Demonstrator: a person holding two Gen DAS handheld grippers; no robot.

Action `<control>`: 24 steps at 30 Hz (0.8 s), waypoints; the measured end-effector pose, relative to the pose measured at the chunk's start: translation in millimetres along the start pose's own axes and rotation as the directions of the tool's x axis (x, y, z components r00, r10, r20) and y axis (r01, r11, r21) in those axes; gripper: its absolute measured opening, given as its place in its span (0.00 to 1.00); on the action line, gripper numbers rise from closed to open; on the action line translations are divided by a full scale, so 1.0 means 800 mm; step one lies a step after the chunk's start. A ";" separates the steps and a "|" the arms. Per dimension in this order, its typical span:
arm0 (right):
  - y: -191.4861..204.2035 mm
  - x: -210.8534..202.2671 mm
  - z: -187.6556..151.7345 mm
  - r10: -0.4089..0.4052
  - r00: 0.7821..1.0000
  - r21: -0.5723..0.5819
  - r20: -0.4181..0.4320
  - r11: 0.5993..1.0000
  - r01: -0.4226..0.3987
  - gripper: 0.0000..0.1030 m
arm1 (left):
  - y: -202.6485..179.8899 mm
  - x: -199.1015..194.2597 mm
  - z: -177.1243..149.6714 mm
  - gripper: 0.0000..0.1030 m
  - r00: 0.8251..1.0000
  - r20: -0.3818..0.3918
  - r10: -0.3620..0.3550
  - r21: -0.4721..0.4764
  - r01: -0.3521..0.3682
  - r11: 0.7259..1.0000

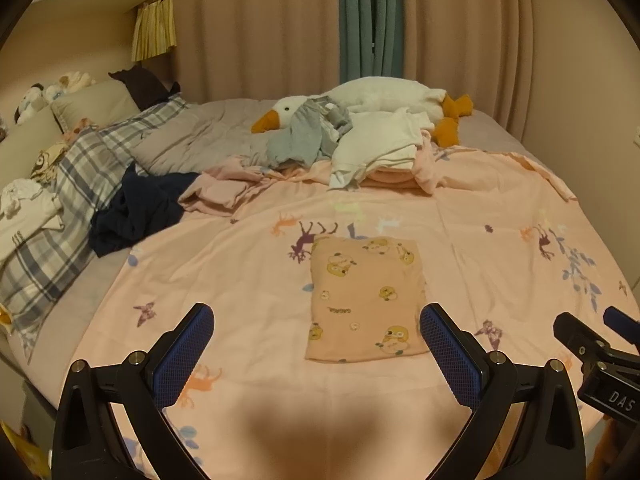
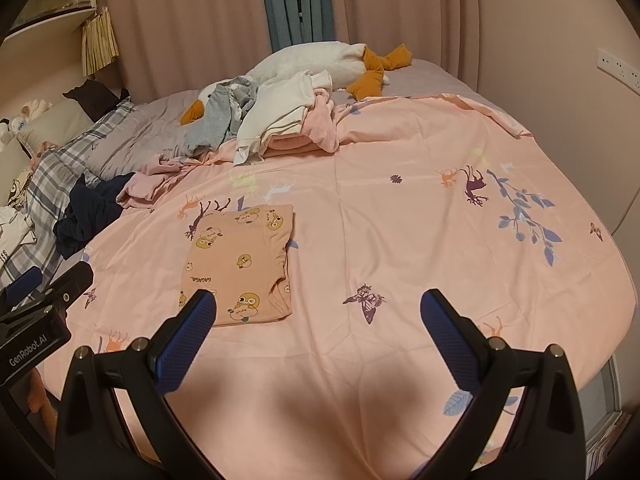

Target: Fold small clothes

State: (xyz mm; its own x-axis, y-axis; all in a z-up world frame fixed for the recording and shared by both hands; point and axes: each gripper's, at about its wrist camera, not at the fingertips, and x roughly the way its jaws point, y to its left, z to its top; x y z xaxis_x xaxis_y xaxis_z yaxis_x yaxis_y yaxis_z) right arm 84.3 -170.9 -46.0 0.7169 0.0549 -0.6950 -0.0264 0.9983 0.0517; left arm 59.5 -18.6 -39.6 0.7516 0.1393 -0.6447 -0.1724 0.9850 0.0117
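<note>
On the bed (image 1: 500, 240) one peach garment (image 1: 366, 300) lies folded flat mid-quilt, both hand-held grippers, left (image 1: 316, 350) and right (image 2: 318, 334), wide and empty above it, while the unfolded pile (image 1: 340, 144) near the goose (image 1: 380, 98) looks still to do.

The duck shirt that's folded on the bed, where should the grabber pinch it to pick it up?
Probably the near hem of the folded duck shirt: it lies flat, with that edge facing the open left gripper, so one finger can slide under.
</note>
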 end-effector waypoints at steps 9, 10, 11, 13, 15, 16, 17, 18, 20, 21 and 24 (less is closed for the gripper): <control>-0.001 0.001 -0.001 -0.003 1.000 0.001 -0.004 1.000 0.003 0.99 | 0.000 0.002 0.001 0.99 1.000 -0.004 0.001 0.005 -0.001 1.000; -0.001 0.002 -0.001 -0.003 1.000 0.002 -0.007 1.000 0.003 0.99 | 0.000 0.002 0.001 0.99 1.000 -0.006 0.001 0.005 -0.001 1.000; -0.001 0.002 -0.001 -0.004 1.000 0.002 -0.009 1.000 0.004 0.99 | 0.000 0.002 0.001 0.99 1.000 -0.006 0.001 0.003 -0.001 1.000; -0.001 0.003 -0.001 -0.009 1.000 -0.002 -0.014 1.000 0.009 0.99 | -0.001 0.002 0.000 0.99 1.000 -0.007 0.000 0.004 0.000 1.000; 0.000 0.003 -0.001 -0.010 1.000 -0.008 -0.013 1.000 0.010 0.99 | -0.001 0.002 0.000 0.99 1.000 -0.006 0.001 0.003 -0.001 1.000; 0.001 0.003 -0.001 -0.009 1.000 -0.008 -0.012 1.000 0.009 0.99 | 0.000 0.002 0.000 0.99 1.000 -0.006 0.002 0.004 -0.002 1.000; 0.001 0.002 -0.002 -0.008 1.000 -0.008 -0.012 1.000 0.007 0.99 | 0.000 0.002 0.000 0.99 1.000 -0.006 0.001 0.005 -0.001 1.000; 0.001 0.002 -0.002 -0.007 1.000 -0.008 -0.013 1.000 0.007 0.99 | 0.000 0.001 0.000 0.99 1.000 -0.006 0.001 0.006 -0.001 1.000; 0.001 0.003 -0.002 -0.009 1.000 -0.009 -0.015 1.000 0.009 0.99 | 0.000 0.002 0.001 0.99 1.000 -0.006 0.000 0.005 0.000 1.000; 0.001 0.003 -0.002 -0.011 1.000 -0.009 -0.016 1.000 0.011 0.99 | 0.000 0.002 0.001 0.99 1.000 -0.006 0.000 0.005 0.000 1.000; 0.001 0.004 -0.002 -0.012 1.000 -0.009 -0.018 1.000 0.012 0.99 | 0.000 0.002 0.001 0.99 1.000 -0.005 0.006 0.002 -0.006 1.000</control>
State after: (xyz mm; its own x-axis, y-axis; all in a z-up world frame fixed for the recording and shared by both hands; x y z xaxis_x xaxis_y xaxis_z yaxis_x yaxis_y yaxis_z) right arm 85.3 -170.2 -49.3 0.7047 0.0432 -0.7082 -0.0244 0.9990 0.0367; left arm 61.0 -18.2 -39.8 0.7475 0.1447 -0.6483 -0.1755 0.9843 0.0173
